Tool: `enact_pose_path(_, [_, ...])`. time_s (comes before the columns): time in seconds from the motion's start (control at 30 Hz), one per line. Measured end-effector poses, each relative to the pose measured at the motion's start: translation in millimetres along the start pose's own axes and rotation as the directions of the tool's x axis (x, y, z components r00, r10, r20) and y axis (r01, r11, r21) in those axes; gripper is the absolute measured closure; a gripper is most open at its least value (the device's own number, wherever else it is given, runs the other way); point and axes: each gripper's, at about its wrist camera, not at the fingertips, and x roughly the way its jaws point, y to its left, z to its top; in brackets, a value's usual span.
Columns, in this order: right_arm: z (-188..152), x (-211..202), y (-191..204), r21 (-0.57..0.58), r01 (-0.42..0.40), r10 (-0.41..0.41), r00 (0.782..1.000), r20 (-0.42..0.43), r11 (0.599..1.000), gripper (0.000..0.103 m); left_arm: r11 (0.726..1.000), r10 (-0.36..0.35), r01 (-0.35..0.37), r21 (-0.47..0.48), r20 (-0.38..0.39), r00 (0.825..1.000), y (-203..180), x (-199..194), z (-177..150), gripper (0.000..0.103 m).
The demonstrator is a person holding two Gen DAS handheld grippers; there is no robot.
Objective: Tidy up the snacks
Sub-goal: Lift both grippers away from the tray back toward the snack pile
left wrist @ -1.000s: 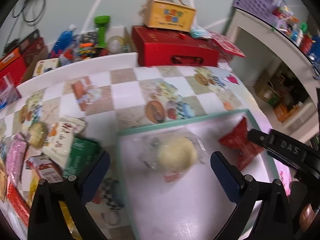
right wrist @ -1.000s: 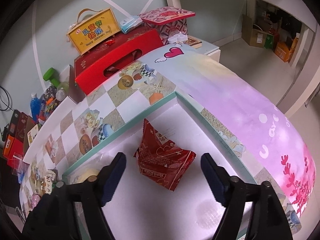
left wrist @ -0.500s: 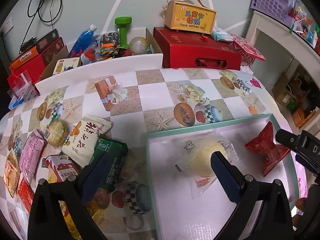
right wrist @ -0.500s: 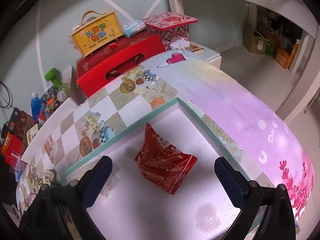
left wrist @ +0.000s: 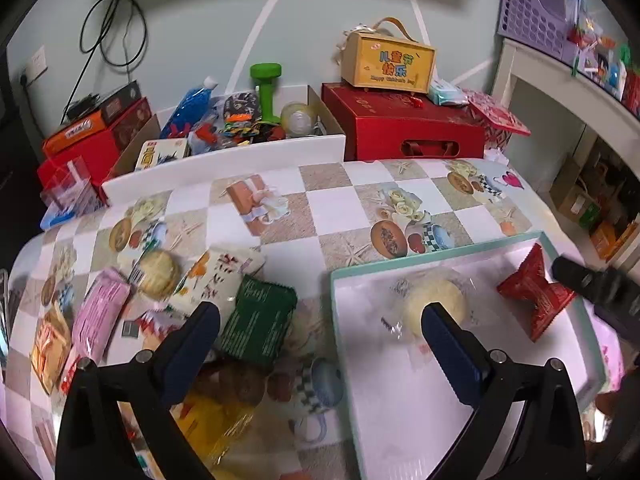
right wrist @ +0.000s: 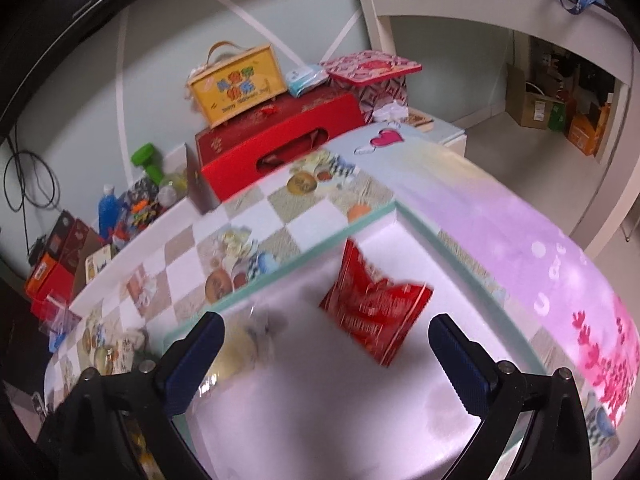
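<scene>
Left wrist: left gripper (left wrist: 320, 336) jaws wide, empty | right gripper (right wrist: 326, 344) wide, empty | risk: grabbing two overlapped packets from left pile (left wrist: 168, 304) beside tray (left wrist: 440, 258)

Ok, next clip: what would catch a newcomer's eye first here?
Probably the white tray with the teal rim on the right of the table, holding a red packet and a pale round pastry in clear wrap. Left of it lies a heap of snacks. Both grippers, left and right, hang open and empty above.

Two snacks (left wrist: 534, 294) in tray (left wrist: 440, 256) — others (left wrist: 256, 320) left.
</scene>
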Motion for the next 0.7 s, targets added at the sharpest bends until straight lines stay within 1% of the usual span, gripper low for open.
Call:
enact_pose_path(0.07, [-8.7, -1.5, 4.7, -0.020, 0.004, -0.004, 1.000, -0.010, 1.000, 0.000, 1.000, -0.012, 0.012, -0.018, -0.004, 1.000, 6.7, -7.1, -3.5, 0.002])
enact_pose_path(0.17, [-20.2, -7.4, 13.1, -0.058, -0.005, 0.004, 1.000, -0.014, 0.998, 0.000, 0.998, -0.046, 0.045, -0.036, -0.042, 0.998, 17.1, -15.6, -10.2, 0.002])
enact_pose_path(0.2, [-23.4, -9.5, 15.5, -0.066, -0.009, 0.008, 1.000, -0.014, 0.998, 0.000, 0.998, -0.058, 0.056, -0.035, -0.066, 0.996, 19.3, -17.2, -12.8, 0.002])
enact_pose_path(0.27, [-30.6, -13.9, 20.7, -0.085, -0.013, 0.011, 1.000, -0.020, 0.996, 0.000, 0.995, -0.093, 0.089, -0.050, -0.076, 0.993, 24.9, -22.6, -17.4, 0.002])
enact_pose_path(0.3, [-33.6, -15.7, 22.3, -0.090, -0.018, 0.015, 1.000, -0.023, 0.996, 0.000, 0.995, -0.095, 0.092, -0.049, -0.070, 0.993, 26.0, -25.6, -19.6, 0.002])
enact_pose_path(0.37, [-41.0, -20.5, 27.0, -0.095, -0.047, 0.045, 0.999, -0.030, 0.994, 0.000, 0.997, -0.077, 0.076, -0.023, -0.054, 0.996, 27.0, -33.5, -24.2, 0.002])
enact_pose_path(0.43, [-46.5, -22.5, 32.3, -0.101, -0.078, 0.074, 0.996, -0.046, 0.992, 0.000, 0.998, -0.066, 0.066, -0.010, -0.001, 0.998, 30.0, -45.5, -28.9, 0.002])
enact_pose_path(0.53, [-55.2, -28.8, 42.3, -0.123, -0.099, 0.094, 0.995, -0.039, 0.987, 0.000, 0.997, -0.072, 0.072, -0.018, 0.030, 0.997, 36.8, -57.0, -33.2, 0.003])
enact_pose_path(0.63, [-62.5, -35.7, 51.3, -0.149, -0.109, 0.106, 0.994, -0.026, 0.983, 0.000, 0.999, -0.034, 0.035, -0.023, 0.058, 0.998, 45.7, -67.7, -37.7, 0.003])
enact_pose_path(0.7, [-67.1, -39.9, 56.3, -0.159, -0.133, 0.131, 0.991, -0.025, 0.978, 0.000, 0.999, -0.019, 0.021, -0.033, 0.066, 0.998, 51.7, -73.2, -40.9, 0.003])
